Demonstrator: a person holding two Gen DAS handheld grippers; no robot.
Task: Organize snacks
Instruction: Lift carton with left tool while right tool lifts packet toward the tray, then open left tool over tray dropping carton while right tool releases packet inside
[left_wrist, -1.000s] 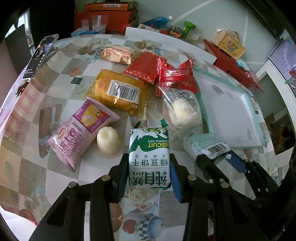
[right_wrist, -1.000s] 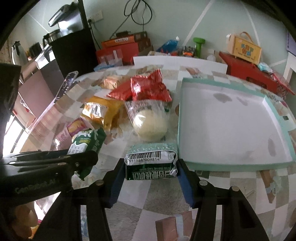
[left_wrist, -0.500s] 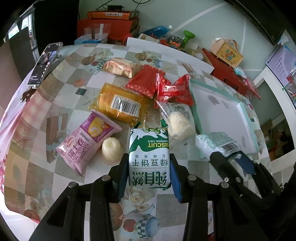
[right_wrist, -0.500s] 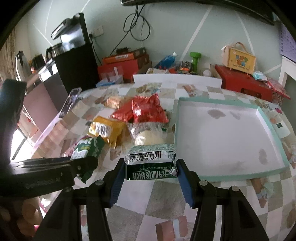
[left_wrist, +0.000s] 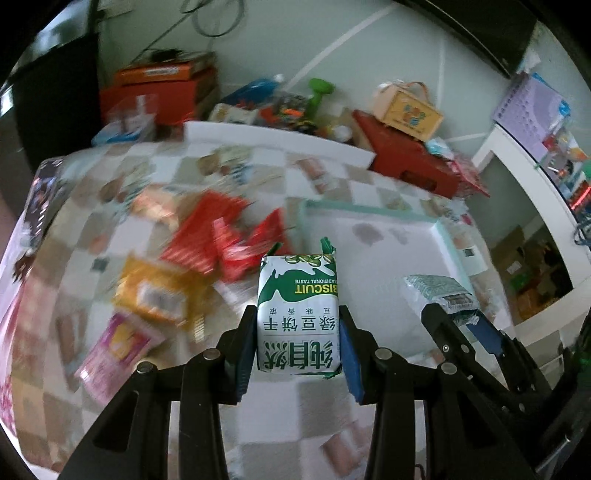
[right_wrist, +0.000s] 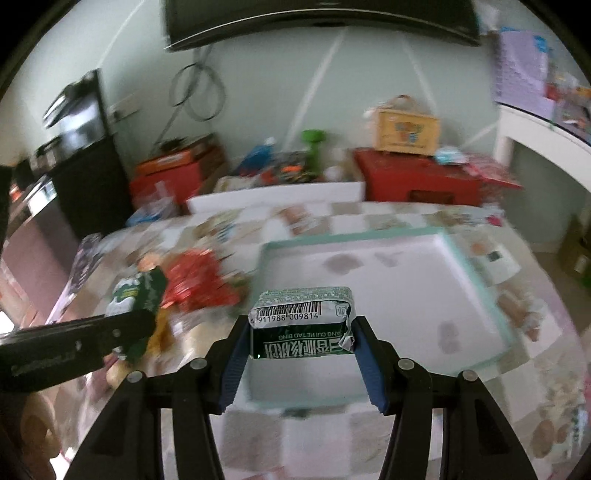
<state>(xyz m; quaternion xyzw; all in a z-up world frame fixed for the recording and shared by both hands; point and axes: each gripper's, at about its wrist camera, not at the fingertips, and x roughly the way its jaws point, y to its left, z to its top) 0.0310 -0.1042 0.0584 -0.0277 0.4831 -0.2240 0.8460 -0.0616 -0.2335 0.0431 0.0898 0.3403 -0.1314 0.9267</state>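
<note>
Green-white biscuit pack (left_wrist: 298, 314) is clamped in left gripper (left_wrist: 298, 345); teal-rimmed tray (left_wrist: 373, 216) and blurred snacks (left_wrist: 207, 254) are seen behind.

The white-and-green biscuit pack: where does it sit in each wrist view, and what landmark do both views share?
Left wrist: the biscuit pack is at centre, clamped in the left gripper.
Right wrist: the same pack is at the left edge, sticking out of the left gripper seen from the side.
Shared landmark: the teal-rimmed tray, right of centre in both views.
</note>
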